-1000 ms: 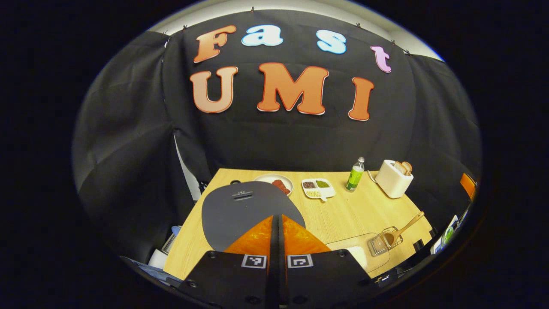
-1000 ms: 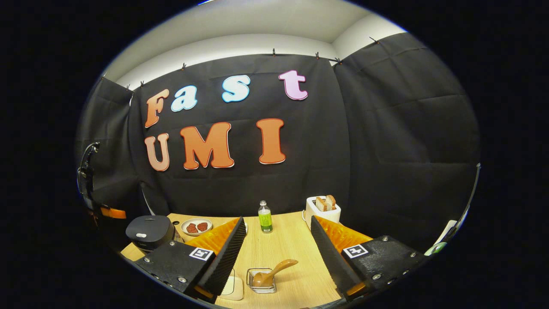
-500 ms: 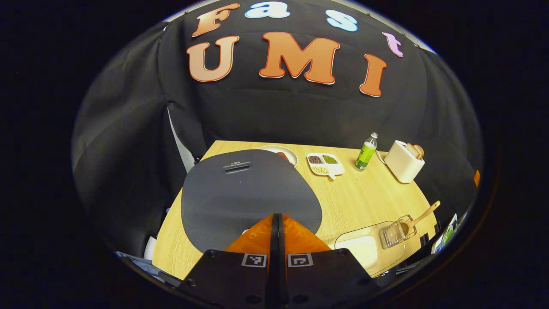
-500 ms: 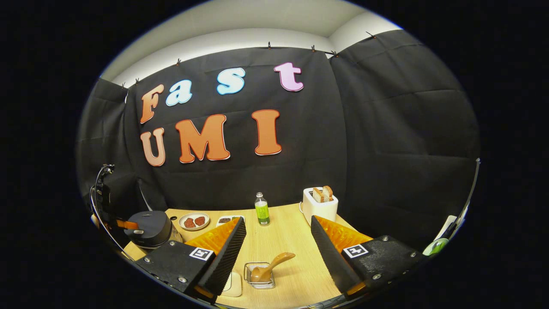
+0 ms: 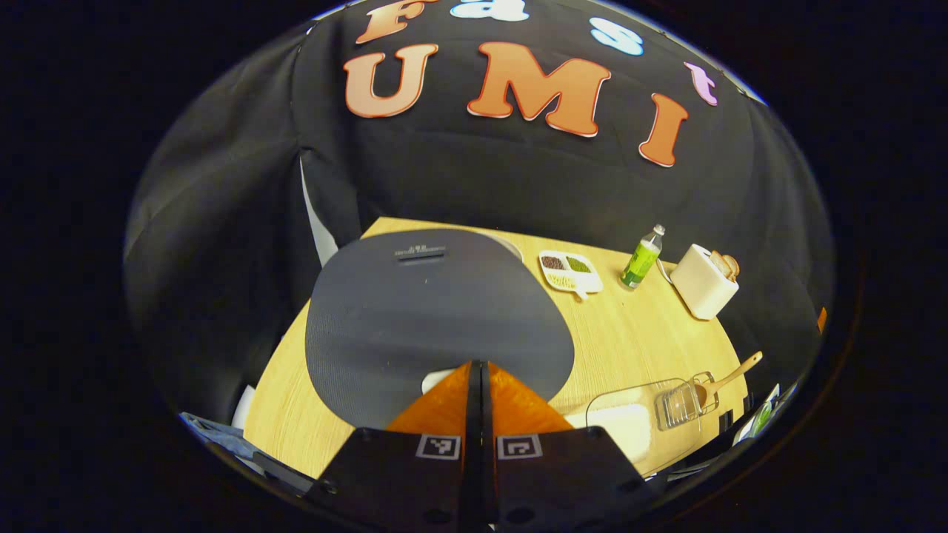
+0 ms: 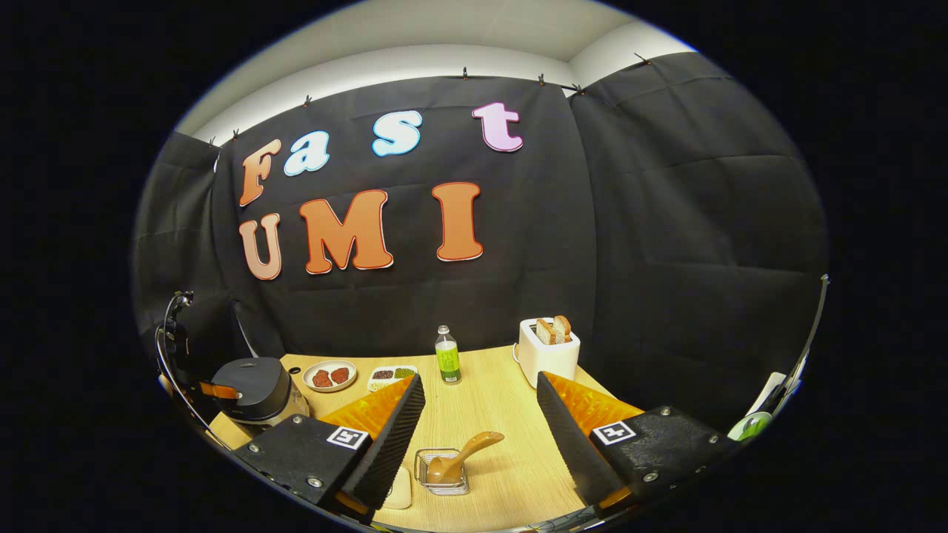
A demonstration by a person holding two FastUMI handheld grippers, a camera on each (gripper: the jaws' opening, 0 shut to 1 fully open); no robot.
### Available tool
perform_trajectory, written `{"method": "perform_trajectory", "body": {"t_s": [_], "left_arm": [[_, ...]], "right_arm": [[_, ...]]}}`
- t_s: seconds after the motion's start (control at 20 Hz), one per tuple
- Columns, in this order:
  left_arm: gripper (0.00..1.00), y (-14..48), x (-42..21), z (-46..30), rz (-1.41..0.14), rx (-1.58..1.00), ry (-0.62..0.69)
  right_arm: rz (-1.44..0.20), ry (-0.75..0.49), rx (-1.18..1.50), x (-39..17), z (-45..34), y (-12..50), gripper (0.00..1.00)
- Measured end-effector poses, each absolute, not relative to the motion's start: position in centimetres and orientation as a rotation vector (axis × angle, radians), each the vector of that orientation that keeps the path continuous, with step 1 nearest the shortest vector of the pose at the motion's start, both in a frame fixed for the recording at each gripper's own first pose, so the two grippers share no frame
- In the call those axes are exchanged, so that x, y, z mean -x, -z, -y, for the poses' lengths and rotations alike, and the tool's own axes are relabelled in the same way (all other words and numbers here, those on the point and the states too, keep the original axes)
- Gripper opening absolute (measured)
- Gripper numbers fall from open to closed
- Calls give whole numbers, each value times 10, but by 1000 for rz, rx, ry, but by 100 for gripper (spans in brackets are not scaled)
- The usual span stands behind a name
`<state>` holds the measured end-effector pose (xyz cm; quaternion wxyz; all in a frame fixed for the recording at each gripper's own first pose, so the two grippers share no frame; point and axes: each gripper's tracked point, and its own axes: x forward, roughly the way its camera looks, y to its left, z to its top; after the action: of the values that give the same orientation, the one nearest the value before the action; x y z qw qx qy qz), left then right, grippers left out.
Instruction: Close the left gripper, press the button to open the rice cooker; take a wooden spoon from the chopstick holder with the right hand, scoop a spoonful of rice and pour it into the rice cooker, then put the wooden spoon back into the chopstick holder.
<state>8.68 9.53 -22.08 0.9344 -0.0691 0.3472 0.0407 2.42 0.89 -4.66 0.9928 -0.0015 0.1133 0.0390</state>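
In the left gripper view the rice cooker [image 5: 437,311] shows its dark grey lid, which is down, right below me. My left gripper [image 5: 478,364] is shut, its tips just over the white button [image 5: 437,380] at the lid's near edge; contact cannot be told. At the right, the wooden spoon [image 5: 729,372] leans in the clear chopstick holder [image 5: 675,406], beside a clear box of rice [image 5: 626,428]. My right gripper [image 6: 480,377] hangs open and empty above the table, with the spoon [image 6: 465,455] and holder [image 6: 442,472] low between its fingers. The cooker [image 6: 255,389] stands far left there.
Along the back of the wooden table [image 6: 496,414] stand a plate of red food [image 6: 329,375], a divided dish [image 6: 392,374], a green bottle [image 6: 446,355] and a white toaster [image 6: 548,349] with bread. The rice box [image 6: 400,488] lies left of the holder.
My left gripper has come down and forward over the cooker lid, which looms larger; the white button now shows at its tips. The right gripper stays open and has barely shifted.
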Motion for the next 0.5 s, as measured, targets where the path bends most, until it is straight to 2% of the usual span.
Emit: {"method": "perform_trajectory", "body": {"t_s": [0.1, 0.15, 0.2, 0.25, 0.3, 0.35, 0.4, 0.5], "left_arm": [[5, 220, -84, -93, -704, 134, -73], [0, 219, -85, -93, -693, 119, -68], [9, 216, -86, -92, -682, 102, -62], [4, 212, -87, -92, -679, 90, -63], [5, 211, -84, -92, -695, 85, -67], [0, 198, -84, -91, -671, 76, -68], [4, 179, -86, -91, -643, 65, -73], [0, 135, -91, -97, -537, 35, -92]], "right_arm": [[-224, -83, 0, -22, -9, 45, 94], [-221, -84, -1, -21, -9, 43, 94], [-219, -85, -1, -20, -9, 41, 94], [-217, -86, -1, -19, -8, 40, 94], [-213, -87, -1, -18, -7, 38, 94], [-208, -87, -2, -17, -6, 35, 94], [-201, -87, -5, -16, -6, 32, 94], [-187, -87, -10, -13, -4, 28, 94]]}}
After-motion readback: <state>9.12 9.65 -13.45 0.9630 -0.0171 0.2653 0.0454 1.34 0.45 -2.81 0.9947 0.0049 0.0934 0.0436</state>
